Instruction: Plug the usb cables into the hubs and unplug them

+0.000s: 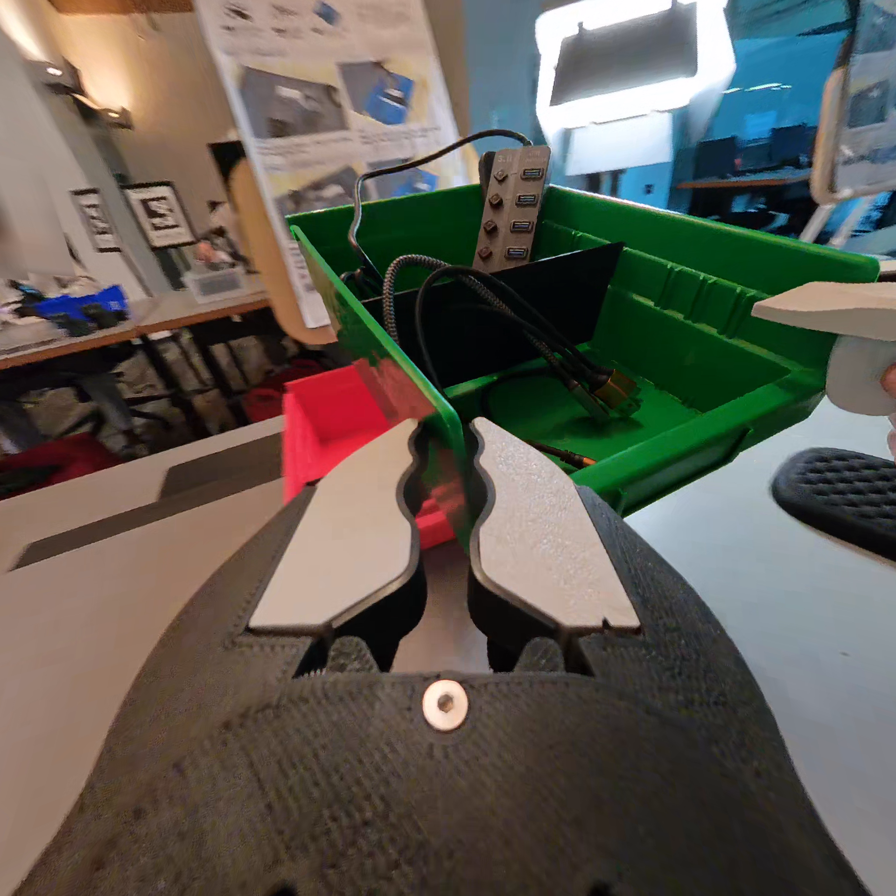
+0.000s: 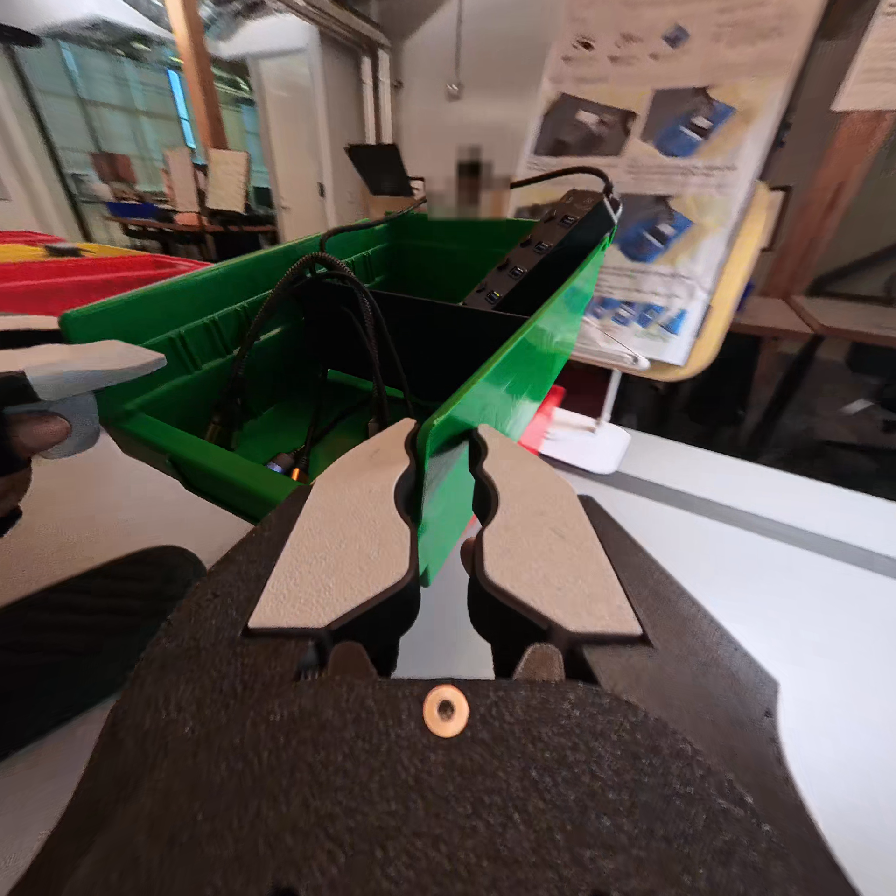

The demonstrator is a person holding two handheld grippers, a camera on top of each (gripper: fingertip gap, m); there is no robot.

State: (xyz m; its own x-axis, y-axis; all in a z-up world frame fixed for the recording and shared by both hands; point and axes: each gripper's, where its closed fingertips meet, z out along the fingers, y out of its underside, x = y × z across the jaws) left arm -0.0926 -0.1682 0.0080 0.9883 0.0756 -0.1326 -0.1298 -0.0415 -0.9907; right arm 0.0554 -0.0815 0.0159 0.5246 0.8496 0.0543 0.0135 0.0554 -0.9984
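From the left wrist view, the left gripper [image 1: 443,426] is straddling the near side wall of a green bin [image 1: 679,271], its jaws closed in on that thin wall from both sides, though whether both pads are actually pressing it is hard to tell. Beyond the jaws and to their right, inside the bin, a bundle of cables [image 1: 489,310] is arching over a black divider [image 1: 533,296] and dropping its plugs [image 1: 613,390] onto the green floor. Farther ahead, a grey hub [image 1: 511,208] is standing upright past the divider, its ports facing the camera, all of them empty. A red bin [image 1: 329,417] is sitting just left of the jaws, outside the green wall. The other gripper is poking in at the far right edge.

From the right wrist view, the right gripper [image 2: 443,426] is doing the same on the opposite side wall of the green bin [image 2: 509,388]; the left finger is lying against the wall, while a narrow gap is showing beside the right one. The cables [image 2: 339,310] are hanging ahead and left of the jaws, plugs [image 2: 286,468] resting low in the bin. The hub [image 2: 538,252] is leaning up ahead, against the same wall being straddled. The left gripper is showing at the far left.
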